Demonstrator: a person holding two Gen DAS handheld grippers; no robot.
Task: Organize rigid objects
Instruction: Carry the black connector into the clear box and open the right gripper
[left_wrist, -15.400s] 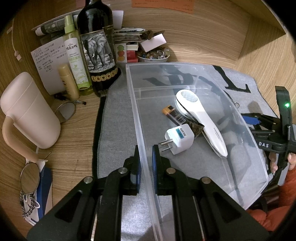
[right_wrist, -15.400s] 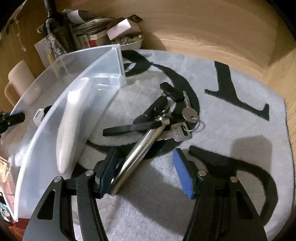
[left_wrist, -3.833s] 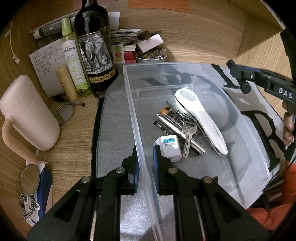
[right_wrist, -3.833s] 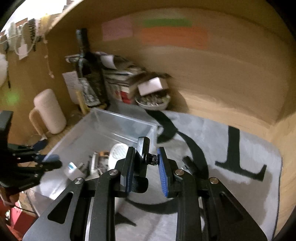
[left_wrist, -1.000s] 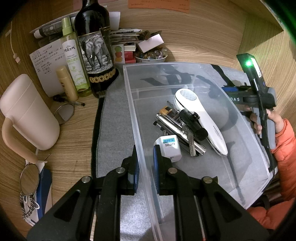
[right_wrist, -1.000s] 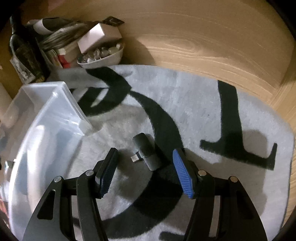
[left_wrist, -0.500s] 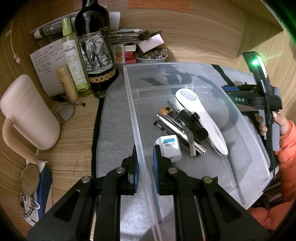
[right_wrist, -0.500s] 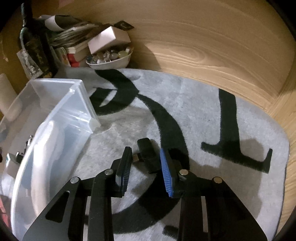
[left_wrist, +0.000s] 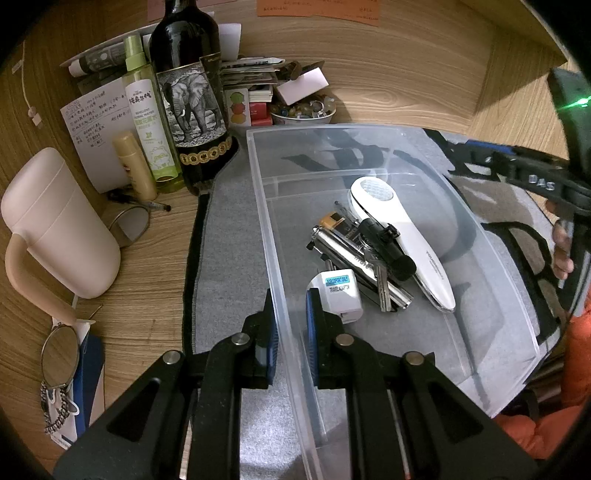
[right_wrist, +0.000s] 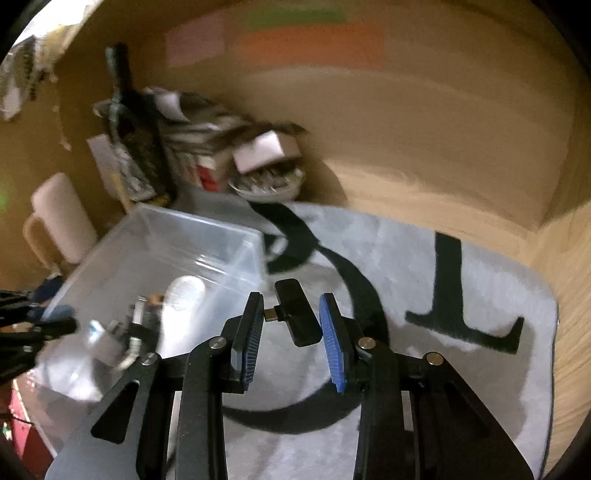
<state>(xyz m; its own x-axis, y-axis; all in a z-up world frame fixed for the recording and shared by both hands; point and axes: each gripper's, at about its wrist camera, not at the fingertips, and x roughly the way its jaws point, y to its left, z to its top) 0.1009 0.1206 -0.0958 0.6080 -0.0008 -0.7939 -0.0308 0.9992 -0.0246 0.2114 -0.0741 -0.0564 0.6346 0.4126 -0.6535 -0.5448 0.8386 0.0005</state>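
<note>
The right gripper, whose jaws stood spread either side of the black dongle a second ago, now pinches it across its width and has raised it off the grey mat, toward the clear bin. The left gripper has not moved: its jaws remain pressed together on the bin's near wall, steadying it. Judged from this, the pick-up is done and only the drop remains, onto the adapter, flashlight and white handheld device already inside.
</note>
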